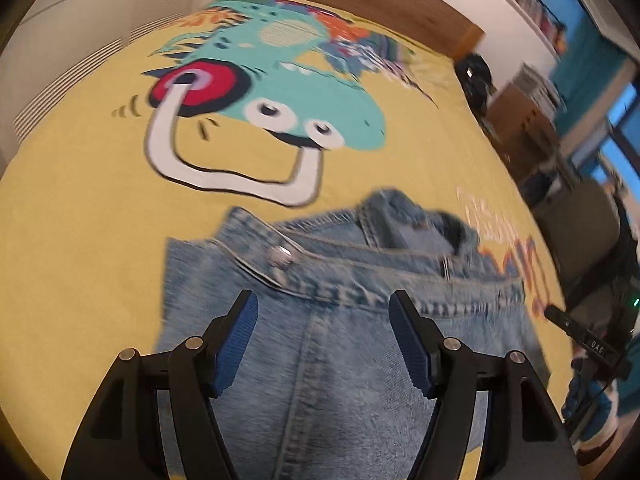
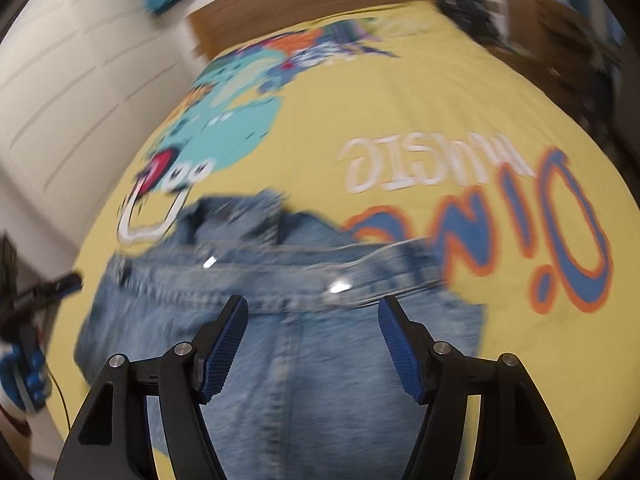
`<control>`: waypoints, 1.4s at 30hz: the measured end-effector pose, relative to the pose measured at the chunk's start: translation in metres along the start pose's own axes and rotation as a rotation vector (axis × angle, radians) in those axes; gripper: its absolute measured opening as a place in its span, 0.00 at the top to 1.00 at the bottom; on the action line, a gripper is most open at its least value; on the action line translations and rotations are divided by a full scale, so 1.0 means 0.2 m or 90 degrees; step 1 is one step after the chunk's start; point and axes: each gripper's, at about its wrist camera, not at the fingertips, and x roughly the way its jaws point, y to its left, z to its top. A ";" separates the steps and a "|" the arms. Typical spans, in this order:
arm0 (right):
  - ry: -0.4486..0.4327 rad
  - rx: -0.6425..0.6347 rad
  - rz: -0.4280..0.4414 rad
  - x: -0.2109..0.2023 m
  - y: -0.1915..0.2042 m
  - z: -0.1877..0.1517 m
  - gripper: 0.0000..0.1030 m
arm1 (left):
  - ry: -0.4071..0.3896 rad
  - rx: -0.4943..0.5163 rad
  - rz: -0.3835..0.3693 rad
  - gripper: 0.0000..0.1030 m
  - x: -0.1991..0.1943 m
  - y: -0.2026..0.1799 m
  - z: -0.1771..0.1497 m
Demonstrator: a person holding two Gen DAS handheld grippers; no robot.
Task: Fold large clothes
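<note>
jeans: faded blue denim, folded, waistband beyond both tools
left tool: released, nothing gripped
right tool: released, nothing gripped
bedsheet: yellow, cartoon print

The yellow bedspread carries upside-down printed lettering: white letters that seem to read "MUSIC", blurred, above large blue, orange-edged letters reading "Dino". A black device at the bed's edge bears "DAS".

Left tool: I hold it angled downward, blue ribbed pads spread apart, nothing gripped. Right tool: same downward tilt, pads parted wide, nothing between them.
</note>
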 end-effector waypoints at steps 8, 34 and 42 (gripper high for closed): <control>0.065 -0.092 0.000 0.35 0.32 -0.07 0.33 | 0.040 0.071 0.050 0.39 0.28 -0.09 -0.08; 0.087 -0.088 -0.134 0.24 -0.07 -0.19 0.22 | 0.075 0.154 0.095 0.36 0.58 -0.42 -0.25; 0.083 -0.055 -0.183 0.08 -0.31 -0.29 0.22 | 0.062 0.134 0.133 0.33 0.44 -0.23 -0.23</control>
